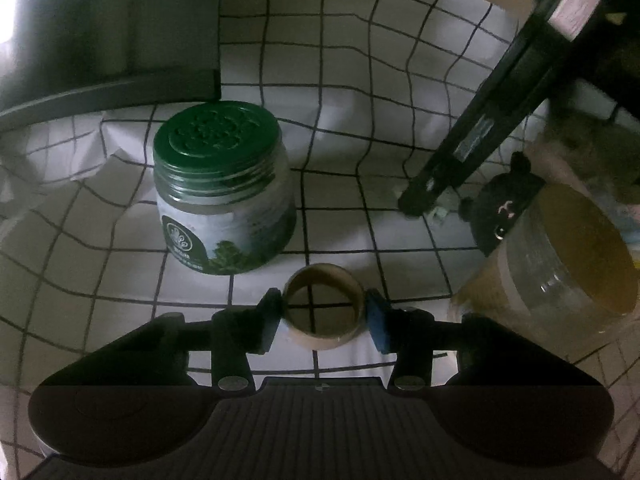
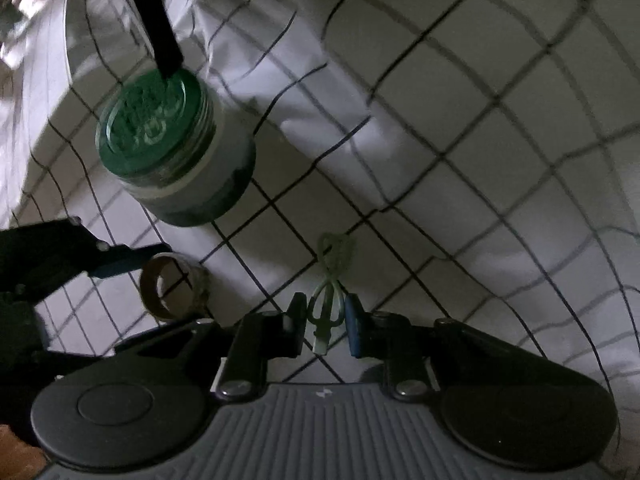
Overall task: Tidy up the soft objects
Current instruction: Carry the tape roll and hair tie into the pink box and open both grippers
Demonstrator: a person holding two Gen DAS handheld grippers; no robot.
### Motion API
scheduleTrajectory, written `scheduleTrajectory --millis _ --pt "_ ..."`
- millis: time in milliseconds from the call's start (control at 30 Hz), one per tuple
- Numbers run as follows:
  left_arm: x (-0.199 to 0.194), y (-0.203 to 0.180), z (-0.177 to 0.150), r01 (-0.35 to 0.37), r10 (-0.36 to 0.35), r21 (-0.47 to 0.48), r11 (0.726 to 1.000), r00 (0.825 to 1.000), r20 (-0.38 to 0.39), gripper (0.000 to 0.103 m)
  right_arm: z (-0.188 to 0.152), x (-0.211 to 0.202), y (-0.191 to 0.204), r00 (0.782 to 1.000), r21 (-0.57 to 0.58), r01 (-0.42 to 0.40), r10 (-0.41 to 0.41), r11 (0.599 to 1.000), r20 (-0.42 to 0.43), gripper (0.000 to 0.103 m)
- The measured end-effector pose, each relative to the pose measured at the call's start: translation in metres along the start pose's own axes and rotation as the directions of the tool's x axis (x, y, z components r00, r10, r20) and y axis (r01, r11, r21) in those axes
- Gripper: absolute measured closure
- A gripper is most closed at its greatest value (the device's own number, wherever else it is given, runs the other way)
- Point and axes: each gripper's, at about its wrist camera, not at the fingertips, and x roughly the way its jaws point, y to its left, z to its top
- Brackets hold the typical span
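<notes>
My left gripper [image 1: 324, 312] is shut on a roll of brown tape [image 1: 324, 306], held just above the checked white cloth [image 1: 400, 80]. The same tape roll [image 2: 174, 290] and the left gripper's fingers [image 2: 120, 258] show at the left of the right wrist view. My right gripper [image 2: 325, 320] is shut on a pale green looped cord [image 2: 332, 280] that trails forward over the cloth [image 2: 480, 160]. A small black plush toy [image 1: 496, 208] sits at the right in the left wrist view, partly hidden behind a clear jar.
A green-lidded jar [image 1: 224, 188] stands upright on the cloth; it also shows in the right wrist view [image 2: 172, 152]. A clear jar with a brown lid [image 1: 560, 260] lies tilted at the right. A black bar [image 1: 480, 128] slants down onto the cloth. A dark box [image 1: 112, 32] stands at back left.
</notes>
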Motion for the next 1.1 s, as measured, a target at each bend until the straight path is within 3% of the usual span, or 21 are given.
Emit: scheduleTrajectory --millis 100,233,400,567,667,833,1100 --pt "-0.009 0.008 -0.001 0.02 -0.02 -0.02 1.0 1.0 0.023 0.053 -0.007 -0.035 -0.004 0.997 0.052 0.0 -0.004 0.999 0.072 0.083" --pt "-0.057 0.014 0.013 0.068 -0.067 -0.004 0.998 0.989 0.13 0.053 -0.029 -0.097 -0.018 0.976 0.14 -0.026 -0.006 0.99 0.219 0.083" --pt "-0.131 0.009 0.049 0.084 -0.091 0.039 0.996 0.956 0.277 0.053 -0.079 -0.18 -0.016 0.903 0.252 -0.014 -0.096 0.968 0.419 0.083" --pt "-0.177 -0.023 0.071 0.121 -0.156 0.116 0.986 0.92 0.36 0.053 -0.136 -0.237 -0.01 0.831 0.308 0.01 -0.179 0.951 0.527 0.083" --pt "-0.181 -0.05 0.078 0.164 -0.211 0.16 0.973 0.912 0.351 0.053 -0.173 -0.257 -0.014 0.805 0.349 0.028 -0.228 0.937 0.548 0.083" --pt "-0.157 -0.105 0.078 0.262 -0.315 0.212 0.941 0.907 0.278 0.053 -0.225 -0.262 -0.032 0.778 0.453 0.054 -0.321 0.89 0.54 0.083" --pt "-0.074 -0.194 0.057 0.404 -0.426 0.216 0.889 0.902 0.065 0.053 -0.283 -0.245 -0.068 0.789 0.585 0.05 -0.392 0.809 0.473 0.083"
